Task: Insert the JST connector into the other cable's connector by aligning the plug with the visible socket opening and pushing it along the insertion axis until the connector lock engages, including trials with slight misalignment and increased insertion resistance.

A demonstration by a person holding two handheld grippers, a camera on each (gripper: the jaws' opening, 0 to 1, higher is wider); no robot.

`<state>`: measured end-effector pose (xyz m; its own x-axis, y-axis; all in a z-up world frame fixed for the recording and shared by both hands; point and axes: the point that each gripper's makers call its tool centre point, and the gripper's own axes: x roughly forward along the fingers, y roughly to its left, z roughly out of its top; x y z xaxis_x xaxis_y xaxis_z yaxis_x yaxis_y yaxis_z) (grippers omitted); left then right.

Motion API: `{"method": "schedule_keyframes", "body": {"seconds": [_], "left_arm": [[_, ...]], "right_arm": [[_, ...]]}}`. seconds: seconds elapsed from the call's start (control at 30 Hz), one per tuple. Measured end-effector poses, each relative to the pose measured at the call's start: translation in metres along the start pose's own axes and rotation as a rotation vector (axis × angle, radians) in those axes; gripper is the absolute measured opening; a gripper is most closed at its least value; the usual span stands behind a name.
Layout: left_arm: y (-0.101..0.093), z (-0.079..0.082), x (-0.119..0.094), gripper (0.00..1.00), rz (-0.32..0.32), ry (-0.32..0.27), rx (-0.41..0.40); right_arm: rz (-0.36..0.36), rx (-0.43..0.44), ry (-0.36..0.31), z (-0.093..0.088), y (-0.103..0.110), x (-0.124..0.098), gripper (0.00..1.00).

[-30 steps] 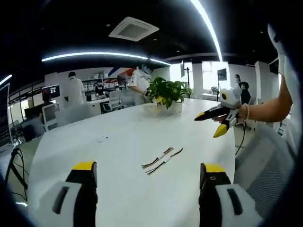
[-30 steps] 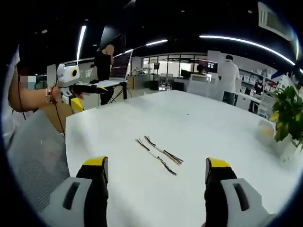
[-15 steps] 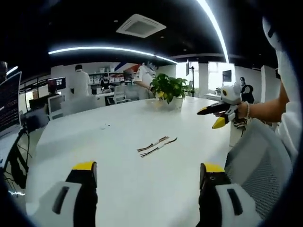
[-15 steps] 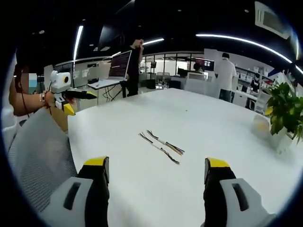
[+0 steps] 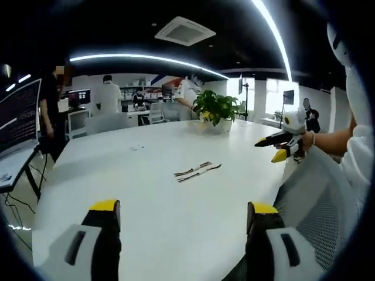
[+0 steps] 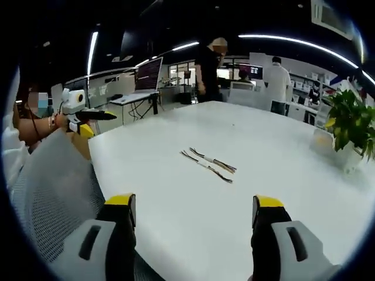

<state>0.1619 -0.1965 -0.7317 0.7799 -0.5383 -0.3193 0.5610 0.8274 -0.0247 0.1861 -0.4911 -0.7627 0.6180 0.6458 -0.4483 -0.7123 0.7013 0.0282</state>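
Both grippers' jaws spread, empty — cables [image 5: 197,171] on table [image 5: 146,199] — potted plant [image 5: 215,109]

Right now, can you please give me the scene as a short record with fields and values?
cables: two thin cables lying side by side on the table, not joined
table: white table
left gripper: open, holding nothing, short of the cables
right gripper: open, holding nothing, short of the cables
plant: potted plant on the table beyond the cables
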Motion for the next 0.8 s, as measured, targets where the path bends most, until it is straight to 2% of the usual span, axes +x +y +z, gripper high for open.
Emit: {"method": "schedule_keyframes", "body": {"seconds": [0.63, 0.8], "left_arm": [[-0.011, -0.017, 0.003, 0.87, -0.035, 0.046, -0.011], [-0.013, -0.021, 0.003, 0.86, -0.039, 0.061, -0.002]], "right_arm": [[-0.022, 0.065, 0.029, -0.028, 0.011, -0.008, 0.79], [-0.028, 0.075, 0.021, -0.027, 0.010, -0.009, 0.78]]}}
